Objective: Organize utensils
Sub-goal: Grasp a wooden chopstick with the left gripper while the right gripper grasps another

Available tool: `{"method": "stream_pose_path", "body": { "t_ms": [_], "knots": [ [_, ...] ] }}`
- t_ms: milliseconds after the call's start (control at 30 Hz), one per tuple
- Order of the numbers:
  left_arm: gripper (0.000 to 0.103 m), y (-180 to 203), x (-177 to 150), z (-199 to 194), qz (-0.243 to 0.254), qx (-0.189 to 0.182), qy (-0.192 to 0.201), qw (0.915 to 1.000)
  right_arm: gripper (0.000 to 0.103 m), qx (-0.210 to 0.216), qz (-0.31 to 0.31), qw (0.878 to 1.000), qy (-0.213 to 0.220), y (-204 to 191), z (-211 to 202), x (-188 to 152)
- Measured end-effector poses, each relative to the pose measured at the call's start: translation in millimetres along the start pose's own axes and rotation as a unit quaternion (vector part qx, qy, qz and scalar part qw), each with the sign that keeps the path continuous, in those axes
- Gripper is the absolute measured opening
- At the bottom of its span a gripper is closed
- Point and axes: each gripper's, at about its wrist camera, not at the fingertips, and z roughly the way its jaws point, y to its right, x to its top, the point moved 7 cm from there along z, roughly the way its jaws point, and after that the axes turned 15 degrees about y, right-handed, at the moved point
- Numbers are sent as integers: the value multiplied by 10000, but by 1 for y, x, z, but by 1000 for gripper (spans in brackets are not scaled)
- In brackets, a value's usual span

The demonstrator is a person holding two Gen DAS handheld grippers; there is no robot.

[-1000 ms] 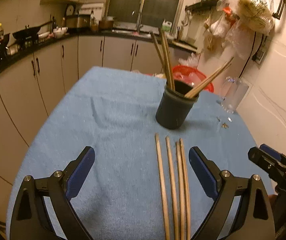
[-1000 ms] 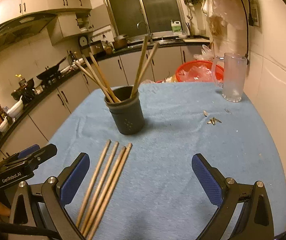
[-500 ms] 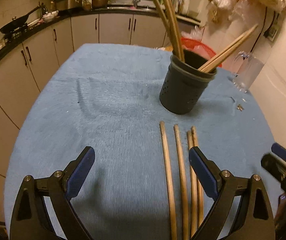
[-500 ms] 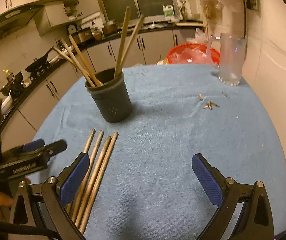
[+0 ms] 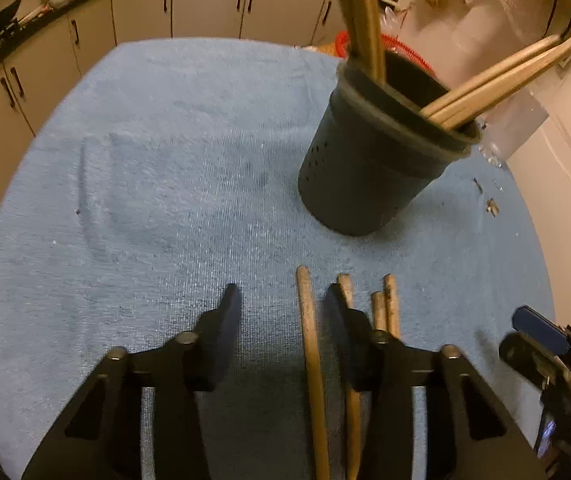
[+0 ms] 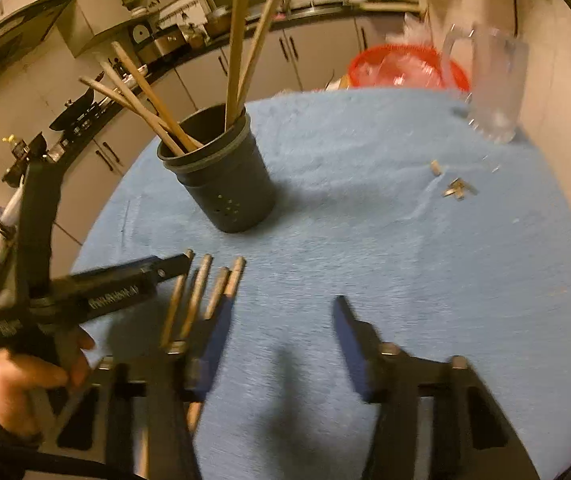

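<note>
On the blue-towelled worktop (image 5: 145, 184): four loose chopsticks (image 5: 310, 340) before the dark utensil cup (image 5: 365, 176). Left tongs (image 5: 281, 312) parted, straddling the leftmost stick. Right tongs (image 6: 281, 320) parted, holding nothing, over bare cloth beside the sticks.

Left claw (image 5: 281, 304) low over blue towel (image 5: 157, 184) on desk, jaws parted, straddling leftmost chopstick (image 5: 311, 344). Three more chopsticks (image 5: 385, 308) just right. Dark holder (image 5: 369, 176) beyond, holding chopsticks.
</note>
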Motion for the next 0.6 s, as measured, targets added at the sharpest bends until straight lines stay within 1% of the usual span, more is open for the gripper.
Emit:
{"method": "stream_pose_path", "body": {
  "t_ms": [33, 67, 100, 167, 200, 267, 333, 467, 600],
  "knots": [
    [30, -2, 1, -1, 54, 37, 65, 10000, 41, 116, 148, 9997, -122, -1, 7, 1],
    [27, -4, 0, -1, 95, 32, 76, 9999, 41, 190, 238, 9993, -208, -2, 11, 2],
    [22, -5, 0, -1, 130, 35, 67, 9999, 39, 277, 336, 9986, -316, -3, 18, 3],
    [17, -11, -2, -3, 203, 2, 34, 9998, 36, 344, 370, 9975, -504, -8, 29, 3],
    [11, -14, -3, -4, 217, 2, 23, 9998, 32, 357, 365, 9971, -572, -10, 34, 4],
    [10, -21, -4, -6, 273, -28, 33, 9996, 28, 345, 341, 9964, -698, -15, 46, 5],
    [10, -25, -6, -9, 324, -47, 30, 9995, 22, 371, 400, 9950, -839, -20, 58, 5],
    [10, -32, -9, -14, 477, -22, 9, 9989, 20, 291, 446, 9935, -1006, -27, 74, 1],
    [10, -38, -10, -18, 471, -48, -3, 9989, 18, 147, 244, 9942, -1036, -35, 83, -2]
  ]
}}
